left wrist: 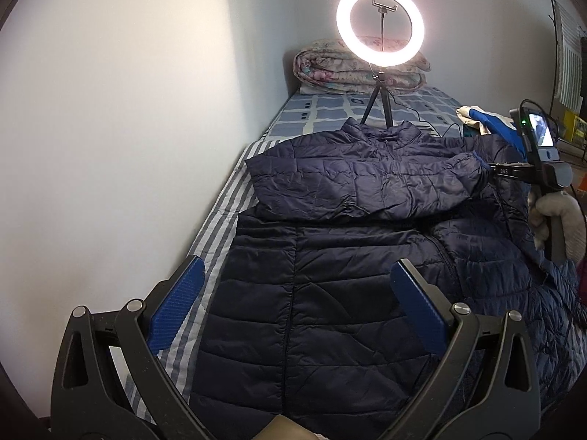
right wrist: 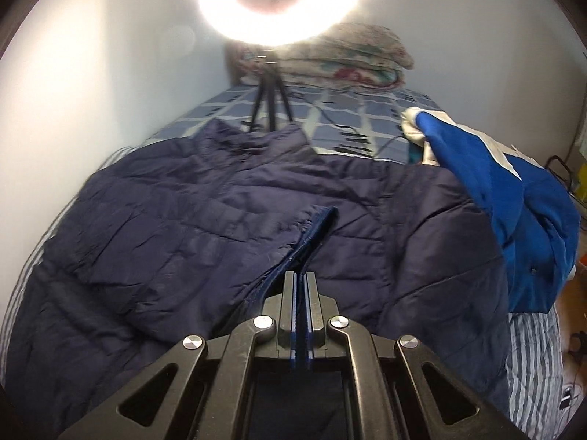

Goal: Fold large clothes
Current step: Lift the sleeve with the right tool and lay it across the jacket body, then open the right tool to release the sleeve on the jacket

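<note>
While the only legible writing is "DAS" on the right gripper (left wrist: 488, 168) body in the left wrist view, the task item is a navy quilted puffer jacket (left wrist: 330, 256) lying flat on the bed (left wrist: 220, 198), collar toward the ring light (left wrist: 380, 24), one sleeve folded across its chest. Right fingers (right wrist: 311, 286) are clamped on that sleeve's cuff (right wrist: 315, 223); the left gripper (left wrist: 293, 275) hangs spread wide over the hem, gripping nothing. Only the right wrist view shows the bright blue garment (right wrist: 513, 212) fully.
</note>
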